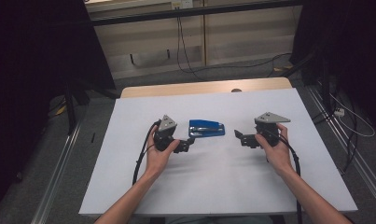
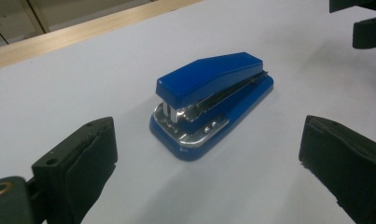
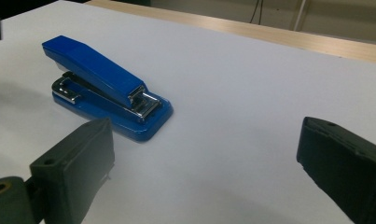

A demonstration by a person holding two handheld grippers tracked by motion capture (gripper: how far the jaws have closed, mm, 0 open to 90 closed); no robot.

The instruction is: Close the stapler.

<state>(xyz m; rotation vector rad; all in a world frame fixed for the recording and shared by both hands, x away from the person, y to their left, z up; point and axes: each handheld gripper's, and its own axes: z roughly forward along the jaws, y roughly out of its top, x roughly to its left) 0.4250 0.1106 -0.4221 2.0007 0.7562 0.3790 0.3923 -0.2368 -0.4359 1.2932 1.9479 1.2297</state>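
White worktop point(image 1: 213, 186), sheet-covered, with a pale wooden edge along the top of the high view; it fills the middle of that frame and carries one item.

Left claw point(image 1: 189, 142), centre-left of the high view, hand-held: jaws released, spread wide, nothing between them; tip close beside the stapler's left end.

Right claw point(image 1: 239, 136), centre-right: jaws likewise released and unloaded, standing a little apart from the stapler's right end.

Blue stapler point(image 1: 206, 128), centre of the high view, lying flat between the two claws, touched by neither. Glossy plastic top arm and base, bright metal magazine and anvil plate. Judged rigid, compact, moderately heavy for its size, not fragile; the smooth shell may slip. Best hold: across the long flat sides at mid-body, pinching arm and base together so the hinged top cannot spring.
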